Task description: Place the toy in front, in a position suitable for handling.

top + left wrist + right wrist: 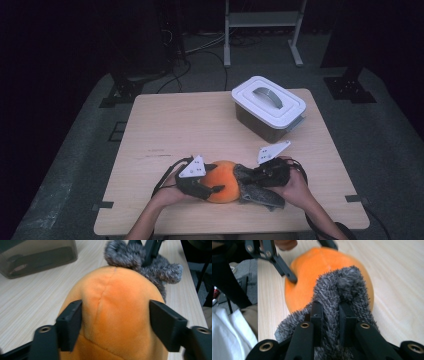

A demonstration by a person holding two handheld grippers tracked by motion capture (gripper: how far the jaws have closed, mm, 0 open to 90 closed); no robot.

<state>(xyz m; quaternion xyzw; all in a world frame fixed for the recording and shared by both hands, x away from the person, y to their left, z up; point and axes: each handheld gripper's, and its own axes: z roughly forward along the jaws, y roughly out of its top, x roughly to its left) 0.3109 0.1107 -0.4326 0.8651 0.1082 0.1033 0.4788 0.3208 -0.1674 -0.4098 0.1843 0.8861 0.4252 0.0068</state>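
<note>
A: High view, near edge of the table (165,115): the orange plush toy (223,181) lies between both hands, close to the person's side. The left gripper (212,189) straddles its orange body; the right gripper (244,176) is on its grey fuzzy part (257,195).

B: State of each gripper?

A: Left gripper view: both black jaws stand either side of the orange body (112,315). The near-left jaw is against the fabric, the other shows a small gap, so this reads as released, not clamped. Right gripper view: jaws clenched on a fold of the grey fuzzy part (332,300), pads nearly together with pile squeezed between them.

B: Why this arrangement?

A: Judgement: the right grip anchors the soft end so the toy cannot slide, while the left jaws bracket the body to steady or re-seat it. The toy rests on the table, not lifted.

B: Farther back?

A: A plastic box (267,107) with a white lid and grey handle stands at the far right of the table, well apart from the toy, lid on. Beyond the table, a metal frame (262,30) stands on the dark floor.

B: Any readable text?

A: None legible. Faint marks on the table's left half are too small to read
</note>
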